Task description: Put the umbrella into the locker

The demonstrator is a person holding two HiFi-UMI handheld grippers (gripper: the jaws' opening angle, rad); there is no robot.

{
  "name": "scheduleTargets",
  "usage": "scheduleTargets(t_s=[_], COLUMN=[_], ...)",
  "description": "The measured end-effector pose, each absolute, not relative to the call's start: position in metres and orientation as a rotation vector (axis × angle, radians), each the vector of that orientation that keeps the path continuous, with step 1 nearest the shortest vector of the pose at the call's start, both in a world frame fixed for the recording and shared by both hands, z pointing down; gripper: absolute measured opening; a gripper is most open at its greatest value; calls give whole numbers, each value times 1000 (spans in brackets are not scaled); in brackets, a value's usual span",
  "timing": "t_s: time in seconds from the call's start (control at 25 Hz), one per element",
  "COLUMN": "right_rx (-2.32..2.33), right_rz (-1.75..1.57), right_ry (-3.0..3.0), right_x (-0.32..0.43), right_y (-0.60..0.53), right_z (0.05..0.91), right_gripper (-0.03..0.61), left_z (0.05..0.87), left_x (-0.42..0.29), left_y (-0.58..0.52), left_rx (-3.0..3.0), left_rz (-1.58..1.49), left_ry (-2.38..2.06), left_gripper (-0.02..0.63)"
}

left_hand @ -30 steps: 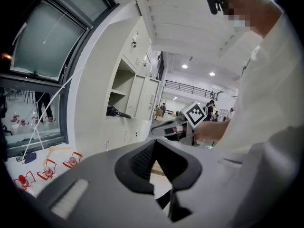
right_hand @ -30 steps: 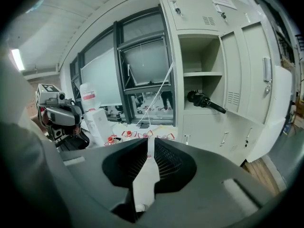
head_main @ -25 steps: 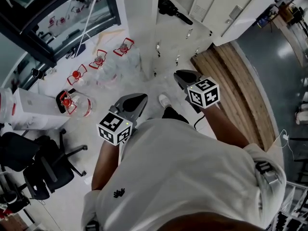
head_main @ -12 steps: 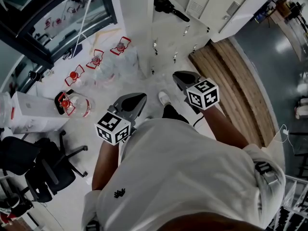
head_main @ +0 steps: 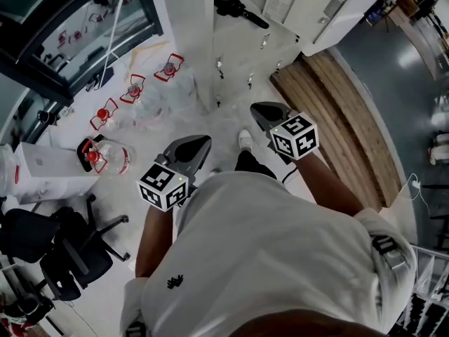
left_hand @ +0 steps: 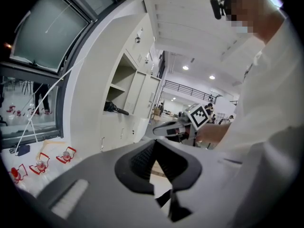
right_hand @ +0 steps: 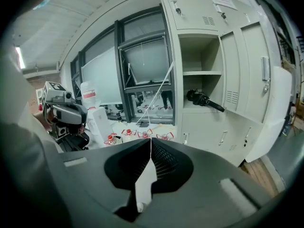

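Observation:
The black folded umbrella (right_hand: 204,100) lies on the lower shelf of the open locker compartment (right_hand: 202,82), its handle sticking out past the front edge. It also shows at the top of the head view as the umbrella (head_main: 238,9), and small in the left gripper view as the umbrella (left_hand: 115,108). My right gripper (right_hand: 151,139) points toward the locker from some way back. Its jaws are closing and meet at the tips with nothing between them. My left gripper (left_hand: 154,141) is held beside it, shut and empty. Neither touches the umbrella.
The locker door (right_hand: 273,113) hangs open at the right. Several water bottles with red handles (head_main: 133,90) stand on the floor by the window. A white box (head_main: 42,170) and a black office chair (head_main: 63,248) are at the left. A wooden strip (head_main: 337,118) runs along the right.
In the head view the locker, the umbrella and the bottles have slid a little up and left. Both grippers stay in about the same place in front of the body.

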State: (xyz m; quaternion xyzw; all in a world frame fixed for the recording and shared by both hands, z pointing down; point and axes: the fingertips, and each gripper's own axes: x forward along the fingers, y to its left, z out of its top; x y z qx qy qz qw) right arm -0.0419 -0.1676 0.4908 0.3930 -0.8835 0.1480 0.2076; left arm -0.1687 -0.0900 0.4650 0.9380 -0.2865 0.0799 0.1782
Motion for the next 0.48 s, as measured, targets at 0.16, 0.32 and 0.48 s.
scheduleTargets(t_s=[0.16, 0.32, 0.48], right_rx=[1094, 1074, 1050], right_rz=[406, 387, 358], right_ry=[-2455, -2458, -2465], right_x=[-38, -37, -34], right_y=[-176, -193, -213], right_z=[491, 489, 485], right_gripper=[5, 4, 3], left_z=[467, 470, 475], left_x=[-163, -157, -151], left_y=[-97, -111, -127], left_rx=[2648, 2641, 2621], left_rz=[220, 240, 252], left_ry=[-801, -792, -796], left_gripper=[54, 54, 54])
